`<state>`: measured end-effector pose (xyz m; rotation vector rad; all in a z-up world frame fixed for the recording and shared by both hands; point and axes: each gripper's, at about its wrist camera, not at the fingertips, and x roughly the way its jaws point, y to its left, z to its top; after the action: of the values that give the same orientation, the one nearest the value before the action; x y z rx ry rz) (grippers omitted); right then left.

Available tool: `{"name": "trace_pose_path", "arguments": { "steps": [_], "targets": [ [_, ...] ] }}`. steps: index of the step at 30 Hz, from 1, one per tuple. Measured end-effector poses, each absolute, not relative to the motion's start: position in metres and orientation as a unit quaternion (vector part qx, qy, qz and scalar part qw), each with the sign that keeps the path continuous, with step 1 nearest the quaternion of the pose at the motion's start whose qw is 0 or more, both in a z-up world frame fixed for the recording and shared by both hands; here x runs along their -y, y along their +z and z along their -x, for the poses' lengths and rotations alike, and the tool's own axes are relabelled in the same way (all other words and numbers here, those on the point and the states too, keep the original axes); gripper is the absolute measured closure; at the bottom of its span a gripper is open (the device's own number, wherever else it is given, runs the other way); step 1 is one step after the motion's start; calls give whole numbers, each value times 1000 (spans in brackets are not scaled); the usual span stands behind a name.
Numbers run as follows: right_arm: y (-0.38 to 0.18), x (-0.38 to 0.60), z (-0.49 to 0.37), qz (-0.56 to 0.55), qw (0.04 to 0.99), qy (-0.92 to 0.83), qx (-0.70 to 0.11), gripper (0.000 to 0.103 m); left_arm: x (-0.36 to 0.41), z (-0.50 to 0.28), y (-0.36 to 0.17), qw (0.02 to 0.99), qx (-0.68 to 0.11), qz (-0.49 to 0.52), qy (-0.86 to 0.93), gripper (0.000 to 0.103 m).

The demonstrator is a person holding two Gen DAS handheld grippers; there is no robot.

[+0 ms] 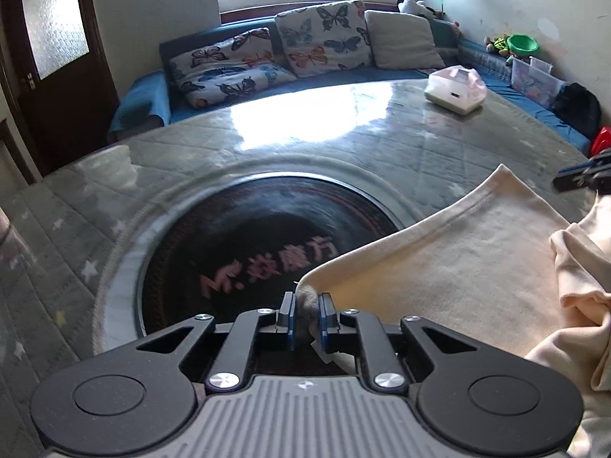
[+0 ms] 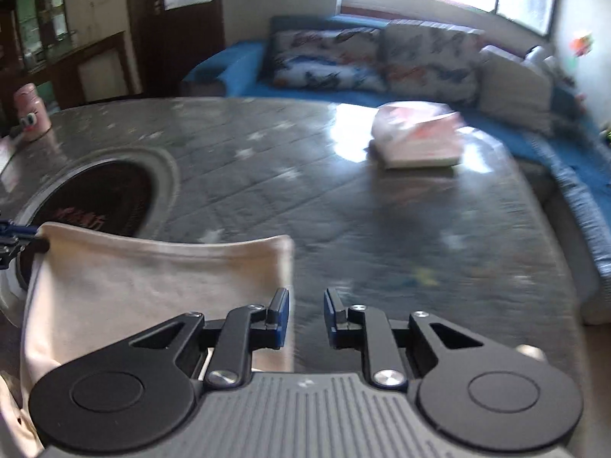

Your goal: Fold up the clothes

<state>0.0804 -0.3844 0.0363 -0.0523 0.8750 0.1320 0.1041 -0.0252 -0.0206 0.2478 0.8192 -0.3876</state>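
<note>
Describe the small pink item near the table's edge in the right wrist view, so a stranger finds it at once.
Start at the large grey quilted table with its dark round inset. Beyond the inset, at the table's far left edge before the dark wooden cabinet, stands the pink container. Unlike the flat white box, it is upright, and blurred cartoon eyes seem painted on it.

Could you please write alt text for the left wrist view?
The left gripper pinches a corner of the cream cotton garment, which spreads rightward over the grey quilted table cover. Ahead lies the round black inset panel.
</note>
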Motion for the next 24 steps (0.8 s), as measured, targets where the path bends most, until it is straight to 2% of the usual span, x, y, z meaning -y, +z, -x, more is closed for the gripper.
{"name": "trace_pose_path", "arguments": {
  "steps": [12,16,24],
  "targets": [
    [3,344,-152,-12,890,107,-444,84,4,-173,-10,898,-387,-140,-156,90],
    [-1,333,-176,-8,891,107,-442,100,-2,-196,-7,901,-383,-144,-143,90],
    [21,304,-209,36,921,86,-377,100,-18,-244,-2,909,-378,-142,-100,90]
  ]
}}
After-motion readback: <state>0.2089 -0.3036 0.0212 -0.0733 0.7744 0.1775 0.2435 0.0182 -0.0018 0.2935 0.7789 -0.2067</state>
